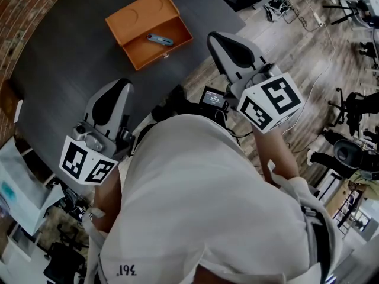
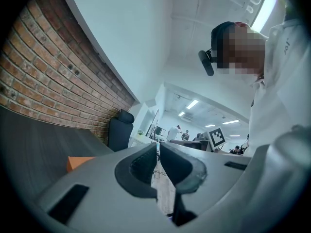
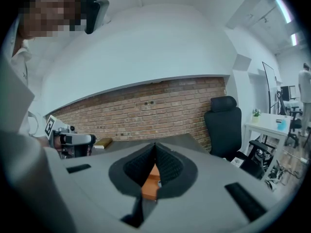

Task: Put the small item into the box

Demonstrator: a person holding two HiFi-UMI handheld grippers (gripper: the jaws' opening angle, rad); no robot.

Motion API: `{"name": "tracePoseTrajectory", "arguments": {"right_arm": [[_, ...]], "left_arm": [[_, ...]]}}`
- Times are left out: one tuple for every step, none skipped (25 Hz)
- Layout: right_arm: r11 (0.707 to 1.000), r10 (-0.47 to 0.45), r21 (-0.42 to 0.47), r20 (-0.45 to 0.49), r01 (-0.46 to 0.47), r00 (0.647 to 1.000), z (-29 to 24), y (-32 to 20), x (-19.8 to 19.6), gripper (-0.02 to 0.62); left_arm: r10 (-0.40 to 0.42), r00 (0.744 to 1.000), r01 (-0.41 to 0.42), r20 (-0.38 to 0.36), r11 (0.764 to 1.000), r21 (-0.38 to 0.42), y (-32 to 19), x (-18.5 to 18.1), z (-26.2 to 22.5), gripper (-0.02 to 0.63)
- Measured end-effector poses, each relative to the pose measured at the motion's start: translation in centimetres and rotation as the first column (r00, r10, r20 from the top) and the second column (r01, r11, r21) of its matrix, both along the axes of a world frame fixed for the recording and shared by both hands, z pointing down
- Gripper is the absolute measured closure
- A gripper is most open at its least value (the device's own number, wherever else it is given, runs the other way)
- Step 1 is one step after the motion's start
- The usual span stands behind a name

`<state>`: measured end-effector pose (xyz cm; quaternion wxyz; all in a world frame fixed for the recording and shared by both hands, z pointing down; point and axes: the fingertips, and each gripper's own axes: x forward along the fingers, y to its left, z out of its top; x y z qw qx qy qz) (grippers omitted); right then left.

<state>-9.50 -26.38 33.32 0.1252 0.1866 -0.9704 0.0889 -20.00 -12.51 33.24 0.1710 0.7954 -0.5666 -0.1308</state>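
my left gripper [image 1: 121, 84] and right gripper [image 1: 214, 37] have jaws closed, empty; the small item [image 1: 160, 39] in the orange box [image 1: 139, 13], upper left, looks light and rigid, so i'd pinch its middle.

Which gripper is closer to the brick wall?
Left. The left gripper is on the side toward the brick wall; the right gripper is farther off, by the table's opposite edge.

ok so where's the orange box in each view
Head view: orange box upper left, on the dark table.
Left gripper view: orange box low left, a sliver.
Right gripper view: orange box low centre, beyond the right gripper.
Shared landmark: brick wall.
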Motion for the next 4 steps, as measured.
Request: {"name": "tracePoseTrajectory", "arguments": {"right_arm": [[1.0,0.001,0.0,0.0,-0.001,1.0,-0.02,-0.02,0.02,0.583],[1.0,0.001,-0.001,-0.001,-0.001,1.0,-0.02,-0.04,0.04,0.583],[1.0,0.001,-0.001,-0.001,-0.001,1.0,0.0,-0.05,0.07,0.583],[1.0,0.001,-0.002,-0.002,-0.001,1.0,0.02,-0.07,0.11,0.583]], "left_arm": [[0.001,1.0,-0.001,-0.001,1.0,0.0,-0.01,0.03,-0.02,0.575],[0.002,1.0,-0.002,-0.001,1.0,0.001,-0.03,0.08,-0.03,0.575],[0.003,1.0,-0.003,-0.002,1.0,0.001,-0.05,0.13,-0.03,0.577],[0.004,1.0,-0.004,-0.003,1.0,0.001,-0.08,0.18,-0.03,0.576]]}}
